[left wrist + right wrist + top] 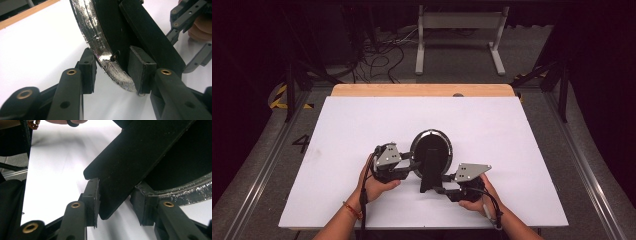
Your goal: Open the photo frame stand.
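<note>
- A dark room is seen beyond the tabletop [362, 125], with a grey floor, a tangle of cables [377, 57] and a light metal frame [459, 37] standing at the back.
- The tabletop is covered by a white sheet; a strip of bare wood [422, 90] is exposed along its far edge.
- A round black mirror-like disc with a silvery rim [431, 145] is found near the middle of the tabletop, towards the person's side. It is propped on edge, with a flat black stand [430, 172] reaching down from its back to the sheet.
- The left hand-held gripper [411, 162] is carried in the person's left hand [379, 185] just left of the disc. In the left gripper view, the silvery rim [100, 52] is seen between the two pads: the right pad [141, 70] lies against the black back face, the left pad [87, 71] at the rim's edge. Firm pressure from both pads cannot be confirmed from the frames.
- The right hand-held gripper [438, 189] is carried in the right hand [477, 202], just right of the stand's foot. In the right gripper view, the lower end of the black stand [117, 182] is clamped between the pads, the left pad [92, 200] pressed flat against it.
- The rim's lower arc [190, 192] is observed to the right of that grip.
- A bracelet [353, 210] is noted on the left wrist.
- A cable is trailed from each hand-held gripper towards the near edge.
</note>
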`<action>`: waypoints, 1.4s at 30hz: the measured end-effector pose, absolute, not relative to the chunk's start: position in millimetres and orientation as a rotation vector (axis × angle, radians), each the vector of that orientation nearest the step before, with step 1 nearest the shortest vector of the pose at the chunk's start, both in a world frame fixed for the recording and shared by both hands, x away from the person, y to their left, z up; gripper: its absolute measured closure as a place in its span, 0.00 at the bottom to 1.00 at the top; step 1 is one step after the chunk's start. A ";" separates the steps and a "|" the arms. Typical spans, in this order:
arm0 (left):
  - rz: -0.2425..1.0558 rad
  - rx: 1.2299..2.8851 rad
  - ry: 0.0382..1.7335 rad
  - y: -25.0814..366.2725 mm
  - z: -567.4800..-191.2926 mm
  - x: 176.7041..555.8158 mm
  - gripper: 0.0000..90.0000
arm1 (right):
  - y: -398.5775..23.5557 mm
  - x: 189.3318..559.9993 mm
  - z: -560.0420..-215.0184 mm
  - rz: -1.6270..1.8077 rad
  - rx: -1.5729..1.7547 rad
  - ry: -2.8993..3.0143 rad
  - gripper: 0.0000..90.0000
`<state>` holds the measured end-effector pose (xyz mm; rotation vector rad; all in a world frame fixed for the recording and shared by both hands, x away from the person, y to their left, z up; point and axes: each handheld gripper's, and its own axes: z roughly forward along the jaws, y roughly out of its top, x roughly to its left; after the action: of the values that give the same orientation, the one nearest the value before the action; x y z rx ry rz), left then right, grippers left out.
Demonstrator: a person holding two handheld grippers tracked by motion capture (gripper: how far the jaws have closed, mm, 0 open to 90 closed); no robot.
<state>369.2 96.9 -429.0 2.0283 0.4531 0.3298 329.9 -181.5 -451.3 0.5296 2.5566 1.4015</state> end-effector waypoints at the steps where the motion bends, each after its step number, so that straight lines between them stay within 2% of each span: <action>1: 0.328 2.026 0.443 97.5 -428.6 368.9 0.67 | -181.7 330.3 -451.4 1.399 0.529 2.557 0.67; 5: 0.322 2.016 0.424 97.3 -427.1 366.5 0.69 | -182.4 332.4 -450.6 1.428 0.555 2.546 0.59; 10: 0.330 2.013 0.421 98.1 -427.9 365.0 0.69 | -181.0 335.9 -449.9 1.452 0.598 2.540 0.57; 11: 0.335 2.019 0.421 98.2 -427.9 364.1 0.69 | -180.7 336.5 -449.6 1.459 0.607 2.536 0.59; 15: 0.366 2.026 0.400 98.1 -428.1 360.6 0.70 | -178.9 337.2 -448.4 1.452 0.636 2.541 0.75; 19: 0.383 2.028 0.386 95.8 -427.4 355.5 0.70 | -178.5 336.2 -449.4 1.422 0.657 2.547 0.84; 21: 0.391 2.030 0.381 95.0 -427.4 354.1 0.69 | -178.7 336.0 -449.7 1.419 0.654 2.556 0.85; 24: 0.378 2.036 0.378 94.4 -428.7 354.5 0.64 | -178.2 334.9 -449.3 1.416 0.653 2.554 0.86; 27: 0.358 2.045 0.391 92.9 -431.4 357.0 0.49 | -178.0 334.4 -449.0 1.424 0.643 2.558 0.86; 31: 0.321 2.053 0.423 91.5 -438.1 363.0 0.44 | -178.6 334.3 -449.4 1.424 0.639 2.562 0.87; 33: 0.311 2.072 0.417 90.2 -440.2 364.6 0.46 | -178.9 334.2 -449.5 1.424 0.637 2.564 0.87; 37: 0.303 2.085 0.375 87.9 -441.1 363.4 0.64 | -179.3 333.9 -449.3 1.431 0.627 2.574 0.87; 42: 0.301 2.091 0.378 87.3 -440.1 363.4 0.66 | -179.1 333.7 -449.0 1.425 0.620 2.577 0.87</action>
<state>363.4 87.3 -440.1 2.0911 0.3779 0.3010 333.7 -179.1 -449.0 0.6195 2.5768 1.4252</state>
